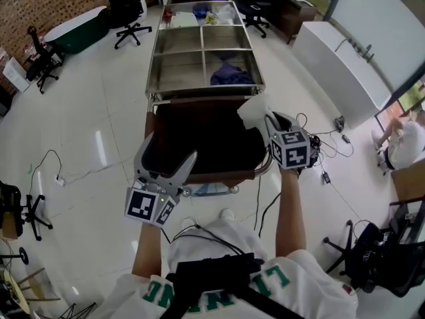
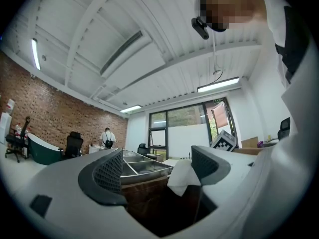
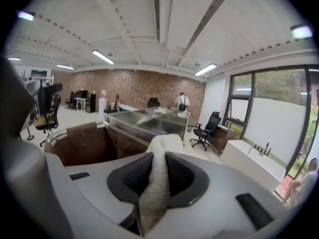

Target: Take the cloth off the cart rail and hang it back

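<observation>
Two hand-held grippers worked at the near end of a steel cart (image 1: 154,58). The right gripper (image 3: 158,171) had its jaws clamped on a fold of white cloth (image 3: 160,151), held over the right corner of the dark brown bag (image 1: 199,145) hanging below the cart rail (image 1: 192,98). The left gripper (image 2: 157,166) hung at the bag's left side, jaws apart and empty. A blue bundle (image 1: 230,75) lay in the cart's near right compartment.

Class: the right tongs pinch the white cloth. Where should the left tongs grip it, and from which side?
Probably the drooping corner of the cloth, from the left: it hangs clear of the right tongs, and the open left tongs face it.
</observation>
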### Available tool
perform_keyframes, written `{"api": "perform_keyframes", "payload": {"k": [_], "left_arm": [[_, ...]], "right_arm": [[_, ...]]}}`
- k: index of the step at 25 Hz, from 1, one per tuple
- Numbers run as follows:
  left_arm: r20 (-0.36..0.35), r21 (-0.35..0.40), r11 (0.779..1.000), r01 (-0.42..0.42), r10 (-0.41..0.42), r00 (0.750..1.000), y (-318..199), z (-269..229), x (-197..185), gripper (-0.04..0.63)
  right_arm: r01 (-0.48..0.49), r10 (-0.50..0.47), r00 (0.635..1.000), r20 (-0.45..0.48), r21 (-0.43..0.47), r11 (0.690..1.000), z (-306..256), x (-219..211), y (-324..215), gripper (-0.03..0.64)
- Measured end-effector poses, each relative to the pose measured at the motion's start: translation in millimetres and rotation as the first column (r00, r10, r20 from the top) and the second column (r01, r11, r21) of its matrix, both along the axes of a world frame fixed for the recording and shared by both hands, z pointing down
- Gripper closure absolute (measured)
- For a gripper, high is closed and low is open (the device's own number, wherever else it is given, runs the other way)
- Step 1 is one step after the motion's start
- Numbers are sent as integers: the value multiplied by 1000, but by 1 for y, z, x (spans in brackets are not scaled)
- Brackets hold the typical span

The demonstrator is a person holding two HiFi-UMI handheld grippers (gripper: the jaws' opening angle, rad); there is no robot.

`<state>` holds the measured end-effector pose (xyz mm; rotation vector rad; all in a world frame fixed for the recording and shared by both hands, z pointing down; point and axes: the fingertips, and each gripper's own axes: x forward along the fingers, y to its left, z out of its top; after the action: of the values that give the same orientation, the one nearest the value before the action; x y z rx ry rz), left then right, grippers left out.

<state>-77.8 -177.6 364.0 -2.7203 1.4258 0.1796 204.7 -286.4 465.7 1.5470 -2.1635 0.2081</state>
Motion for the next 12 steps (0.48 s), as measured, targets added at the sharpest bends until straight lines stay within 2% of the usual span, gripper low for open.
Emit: {"api": "perform_keyframes", "payload": {"k": [3,6,10,12], "left_arm": [[-8,7,1000,4,-4,1000,-5,-6,-11,172],[-17,15,1000,15,-14,1000,-7,-12,-19,172],[-23,40,997,59,-58,998,-6,-22,-32,176],[-18,59,993,105,-104,994,-5,-25,-41,176]], "right_arm": [[23,-40,994,99,168,985,-66,-30,9,523],[54,-108,983,152,323,945,-119,-62,26,523],[108,-228,958,172,520,847,-164,-110,56,523],[124,-268,949,166,583,803,-173,-129,70,523]]}}
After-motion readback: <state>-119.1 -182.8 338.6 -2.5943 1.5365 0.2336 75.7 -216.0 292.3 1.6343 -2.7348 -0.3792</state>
